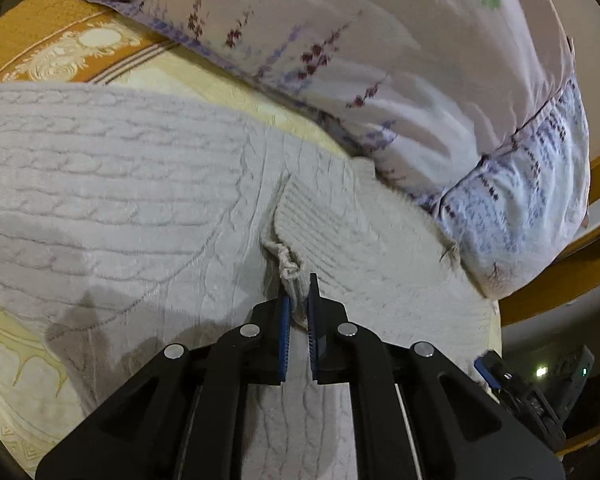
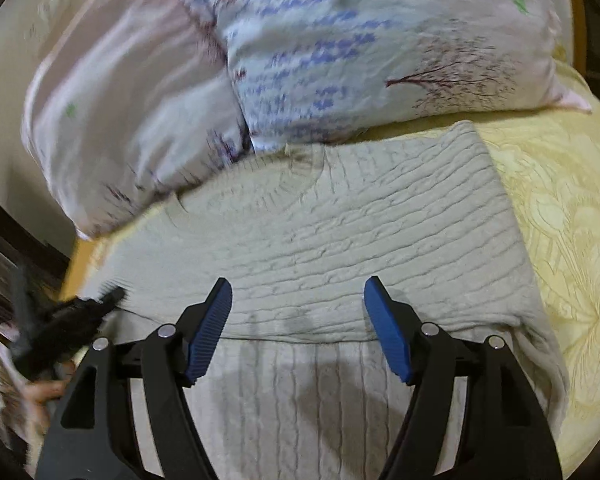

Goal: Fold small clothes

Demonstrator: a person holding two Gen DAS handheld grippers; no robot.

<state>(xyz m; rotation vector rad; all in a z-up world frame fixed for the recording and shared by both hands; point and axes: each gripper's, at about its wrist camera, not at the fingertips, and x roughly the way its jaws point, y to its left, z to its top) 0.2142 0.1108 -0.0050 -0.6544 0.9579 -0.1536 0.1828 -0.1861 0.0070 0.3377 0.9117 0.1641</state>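
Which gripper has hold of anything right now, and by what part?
The left gripper is shut on the grey knit sweater, pinching a bunched fold by the ribbed cuff. The right gripper is open above it, holding nothing.

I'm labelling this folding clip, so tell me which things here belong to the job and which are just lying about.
Job:
sweater
left tool, shut on a bunched bit of the sweater
right tool, open over the sweater

Lying about:
pillows
bedspread
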